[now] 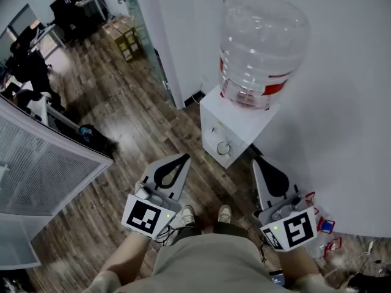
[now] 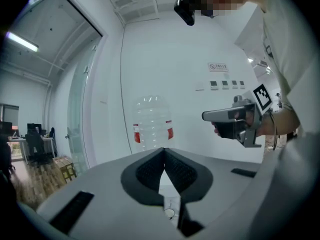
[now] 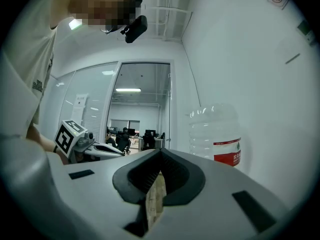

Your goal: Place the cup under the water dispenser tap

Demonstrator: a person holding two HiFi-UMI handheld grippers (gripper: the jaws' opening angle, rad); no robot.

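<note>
Head view looks down past the person's pale shoes (image 1: 186,215). Two grey hard-plastic tools with black ribbed pads are held level, each topped by a white marker cube. The left gripper (image 1: 183,159) sits at 7 o'clock and the right gripper (image 1: 256,162) at 5 o'clock. Both noses aim toward 12 o'clock, which I judge is to line them up on the machine ahead.

Each pair of jaws is pressed together tip to tip, and nothing is pinched in either. Only brown wood-plank floor (image 1: 134,121) shows through the slit behind the pads.

Beyond them stands the white box-shaped water dispenser (image 1: 235,118), smooth and square-edged, set against the white wall. It carries an upturned clear ribbed plastic bottle (image 1: 263,41) with a red label band.

No cup is plainly visible. A small pale ring (image 1: 223,147) sits on the dispenser's front face, too small to tell whether it is a cup's rim or a knob. Empty closed tools would fit a cup already standing there, or one yet to be fetched.

Farther off, at 11 o'clock, stacked cardboard boxes (image 1: 122,35) stand by a glass partition.
</note>
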